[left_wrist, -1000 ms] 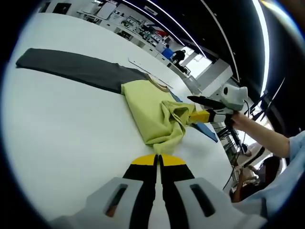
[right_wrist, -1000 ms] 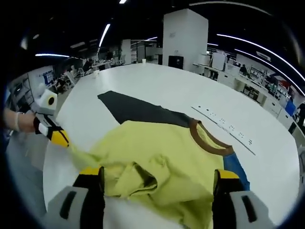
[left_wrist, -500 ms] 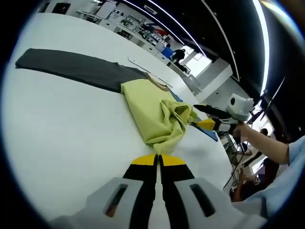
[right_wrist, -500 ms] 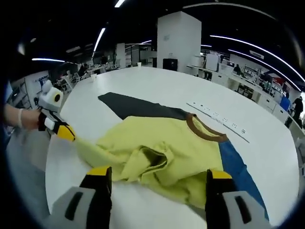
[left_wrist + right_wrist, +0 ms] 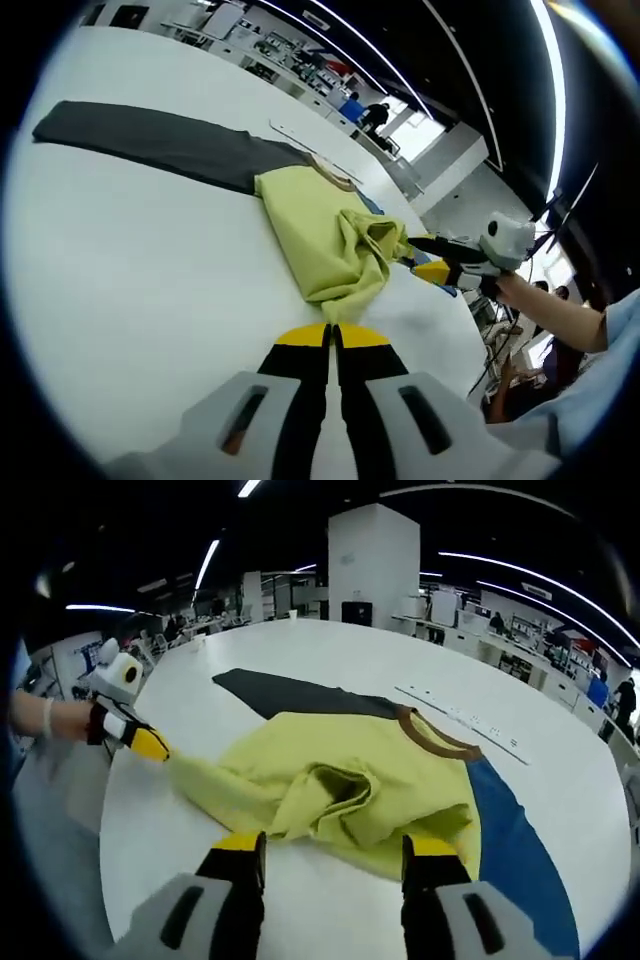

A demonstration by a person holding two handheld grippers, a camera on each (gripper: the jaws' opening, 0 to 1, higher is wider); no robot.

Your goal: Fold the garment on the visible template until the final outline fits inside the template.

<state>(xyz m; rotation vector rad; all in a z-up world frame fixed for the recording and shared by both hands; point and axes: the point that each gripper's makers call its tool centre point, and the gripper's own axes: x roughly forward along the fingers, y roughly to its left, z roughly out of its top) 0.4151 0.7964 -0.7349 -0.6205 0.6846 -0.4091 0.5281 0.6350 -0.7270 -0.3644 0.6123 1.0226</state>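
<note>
Looking along my left tongs (image 5: pixel 331 337), I see their jaws pressed together on nothing, resting low over the bare white tabletop (image 5: pixel 130 260). Just ahead lies the yellow garment (image 5: pixel 325 235), bunched over a blue template (image 5: pixel 520 840) and a dark grey cloth (image 5: pixel 160 140). My right tongs (image 5: pixel 335 845) stand spread apart, empty, just short of the garment's rumpled edge. Beyond stretches a large office with desks and ceiling light strips.
</note>
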